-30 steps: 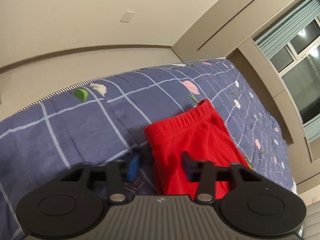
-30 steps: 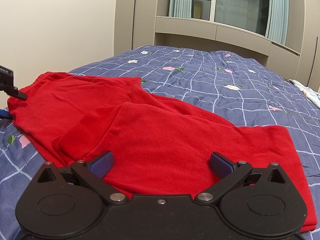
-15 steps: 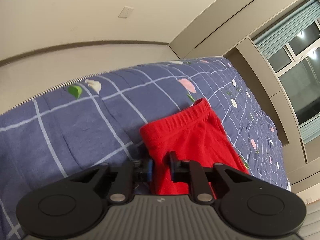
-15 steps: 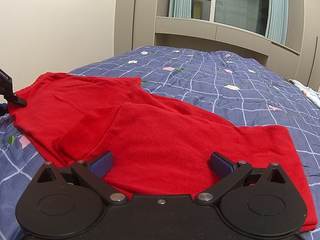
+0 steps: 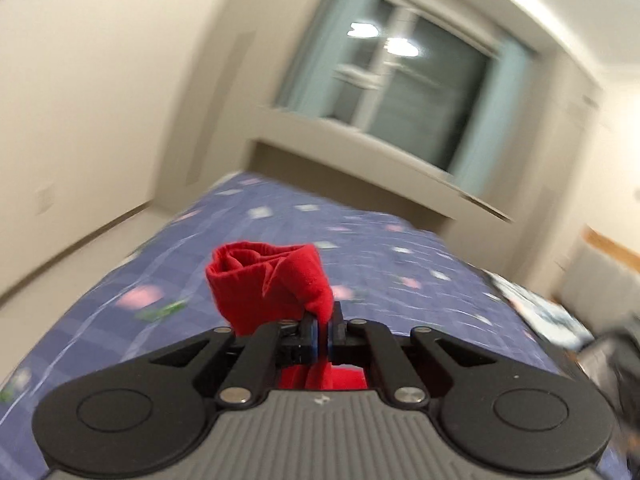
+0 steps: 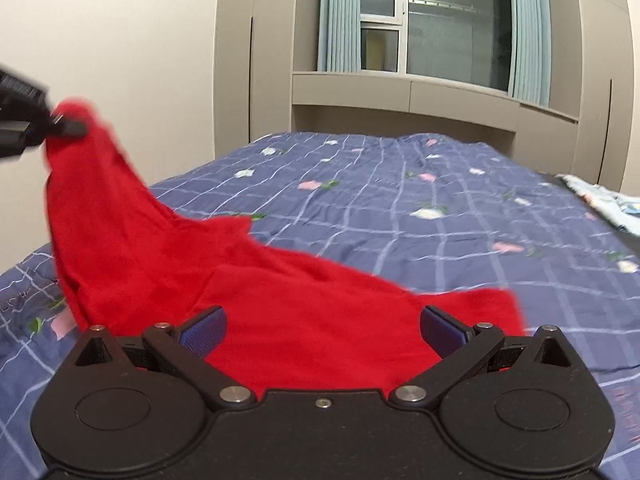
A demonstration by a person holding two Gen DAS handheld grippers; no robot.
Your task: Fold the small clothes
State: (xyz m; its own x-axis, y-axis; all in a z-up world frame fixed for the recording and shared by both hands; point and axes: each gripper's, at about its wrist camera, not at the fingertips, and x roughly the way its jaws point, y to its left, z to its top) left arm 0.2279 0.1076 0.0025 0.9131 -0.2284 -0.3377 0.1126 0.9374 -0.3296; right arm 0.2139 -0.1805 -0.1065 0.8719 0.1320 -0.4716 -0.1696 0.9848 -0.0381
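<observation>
Right wrist, checked blue bedspread (image 6: 400, 216), curtained window (image 6: 436, 20)

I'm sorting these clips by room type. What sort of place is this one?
Most likely a bedroom: red pants lie on a bed with a blue floral checked quilt, flanked by tall built-in wardrobes, under a curtained window.

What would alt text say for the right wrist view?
Red pants lie on a blue checked quilt, one end lifted high by the left tool. The open right tool hovers over the flat end, window behind.
</observation>
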